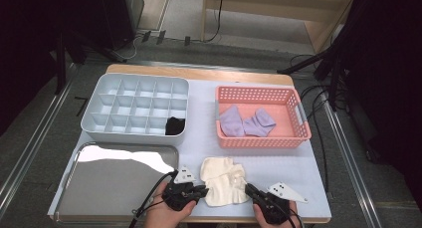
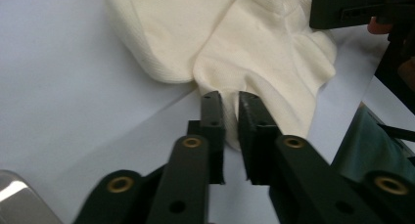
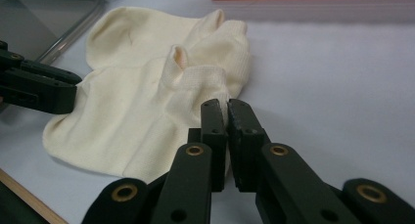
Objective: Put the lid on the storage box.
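Observation:
A pair of cream socks (image 1: 224,180) lies crumpled on the pale table near its front edge, between my two grippers. My left gripper (image 1: 204,190) is at the socks' left side; in the left gripper view its jaws (image 2: 229,99) pinch an edge of the cream fabric (image 2: 254,43). My right gripper (image 1: 248,188) is at the socks' right side; in the right gripper view its jaws (image 3: 227,106) are closed on a ribbed cuff of the cream socks (image 3: 147,106). Each gripper view also shows the other gripper's jaw on the far side of the socks.
A grey divided organizer (image 1: 99,96) at the back left holds a black sock (image 1: 174,126) in one front compartment. A pink basket (image 1: 263,141) at the back right holds two lavender socks (image 1: 231,121). A shiny metal tray (image 1: 114,188) lies left of my left gripper.

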A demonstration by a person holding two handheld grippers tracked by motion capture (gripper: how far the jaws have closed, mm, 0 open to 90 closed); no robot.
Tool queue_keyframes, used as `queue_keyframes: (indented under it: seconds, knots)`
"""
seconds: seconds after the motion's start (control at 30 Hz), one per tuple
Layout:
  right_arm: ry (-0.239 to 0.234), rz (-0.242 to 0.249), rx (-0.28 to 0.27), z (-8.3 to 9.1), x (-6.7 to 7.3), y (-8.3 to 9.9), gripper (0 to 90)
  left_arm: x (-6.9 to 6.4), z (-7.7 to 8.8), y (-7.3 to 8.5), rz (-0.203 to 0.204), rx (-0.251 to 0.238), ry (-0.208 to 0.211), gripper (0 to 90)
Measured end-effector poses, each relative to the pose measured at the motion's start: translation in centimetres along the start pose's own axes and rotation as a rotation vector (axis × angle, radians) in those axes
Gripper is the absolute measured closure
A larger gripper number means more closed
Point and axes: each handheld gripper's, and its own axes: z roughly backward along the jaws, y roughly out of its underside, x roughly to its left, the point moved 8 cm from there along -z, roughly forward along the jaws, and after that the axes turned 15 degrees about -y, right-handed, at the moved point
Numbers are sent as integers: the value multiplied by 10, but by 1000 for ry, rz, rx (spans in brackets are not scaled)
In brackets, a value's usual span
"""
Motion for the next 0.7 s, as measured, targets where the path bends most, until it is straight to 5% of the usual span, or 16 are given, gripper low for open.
queue_keyframes:
  seconds: [0.13,0.47,0.7]
  knots:
    - [-9,21,-26,4,5,-6,862,0,4,-3,-3,-23,4,884]
    - [-28,50,-127,15,14,-33,862,18,18,-34,75,-163,14,885]
    - [-27,41,-141,1,3,-40,862,30,8,-40,115,-169,-11,883]
